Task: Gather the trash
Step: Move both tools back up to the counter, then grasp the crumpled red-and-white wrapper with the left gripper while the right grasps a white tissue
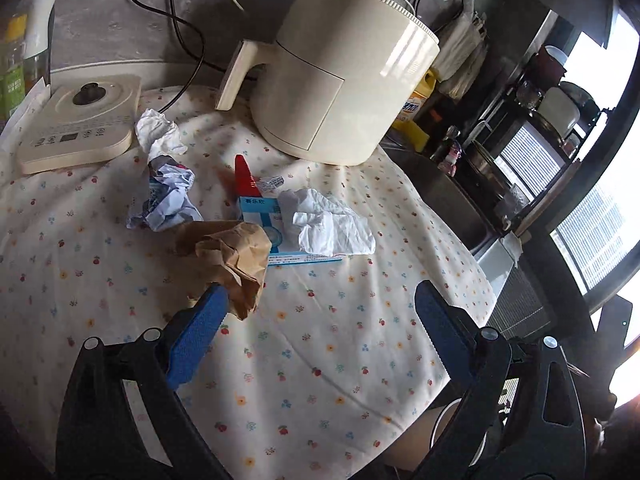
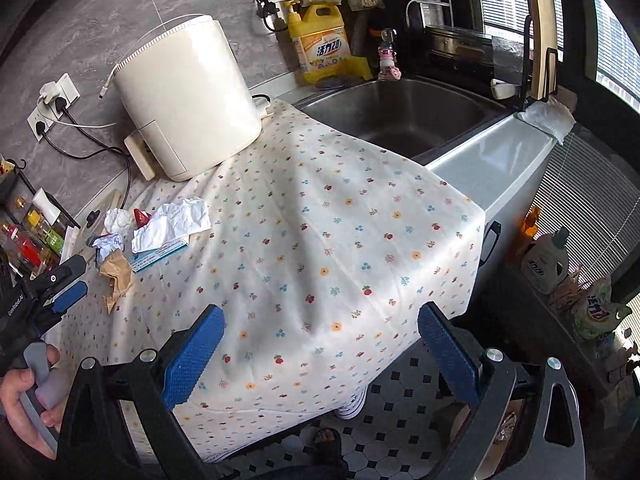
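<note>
Crumpled brown paper bag [image 1: 236, 264] lies lengthwise toward left gripper [image 1: 322, 304], jaws wide, nothing held; right gripper [image 2: 322, 326] wide, nothing held

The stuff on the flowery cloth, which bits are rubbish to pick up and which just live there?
Rubbish: brown paper wad, white tissue, bluish crumpled paper, second tissue, flat blue box, red scrap.

Just there: air fryer, kettle base, soap bottle, sink.
</note>
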The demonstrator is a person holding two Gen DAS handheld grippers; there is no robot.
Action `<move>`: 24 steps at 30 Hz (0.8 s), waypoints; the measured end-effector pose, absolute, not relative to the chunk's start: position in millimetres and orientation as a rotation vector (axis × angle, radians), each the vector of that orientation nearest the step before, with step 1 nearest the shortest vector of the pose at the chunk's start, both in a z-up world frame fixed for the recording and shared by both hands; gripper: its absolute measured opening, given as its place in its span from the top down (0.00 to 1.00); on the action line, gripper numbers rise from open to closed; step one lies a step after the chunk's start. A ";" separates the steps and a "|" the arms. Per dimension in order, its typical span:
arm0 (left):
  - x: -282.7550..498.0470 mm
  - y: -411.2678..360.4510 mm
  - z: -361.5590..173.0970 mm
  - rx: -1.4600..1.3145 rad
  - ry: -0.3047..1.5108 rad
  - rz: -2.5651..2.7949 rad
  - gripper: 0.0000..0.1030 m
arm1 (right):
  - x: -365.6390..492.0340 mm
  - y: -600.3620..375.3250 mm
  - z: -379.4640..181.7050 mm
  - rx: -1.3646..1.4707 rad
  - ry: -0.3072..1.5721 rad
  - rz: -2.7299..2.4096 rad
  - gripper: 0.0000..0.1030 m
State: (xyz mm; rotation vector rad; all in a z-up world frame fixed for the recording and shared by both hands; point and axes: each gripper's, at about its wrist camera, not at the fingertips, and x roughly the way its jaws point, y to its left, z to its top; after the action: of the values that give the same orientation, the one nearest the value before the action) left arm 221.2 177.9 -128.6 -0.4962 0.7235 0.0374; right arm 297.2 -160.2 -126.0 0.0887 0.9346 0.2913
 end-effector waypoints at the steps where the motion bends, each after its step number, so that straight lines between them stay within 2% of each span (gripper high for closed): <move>1: 220.4 187.8 -128.8 -0.498 0.720 0.046 0.09 | 300.2 -149.8 -127.0 0.088 0.931 0.300 0.08; 12: 240.2 276.8 -140.0 -0.497 0.722 0.135 0.09 | 326.1 -62.3 -139.7 0.098 0.917 0.352 0.08; 22: 280.9 302.4 -169.6 -0.563 0.772 0.117 0.09 | 339.4 -29.7 -140.1 0.044 0.941 0.339 0.08; 24: 285.5 303.7 -177.3 -0.587 0.788 0.111 0.16 | 342.7 -21.7 -138.6 0.021 0.939 0.349 0.08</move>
State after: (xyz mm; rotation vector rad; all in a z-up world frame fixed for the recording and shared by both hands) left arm 285.5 303.7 -177.3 -0.5868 0.7878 0.1113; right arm 342.7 -21.7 -138.6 0.0212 0.9386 0.3486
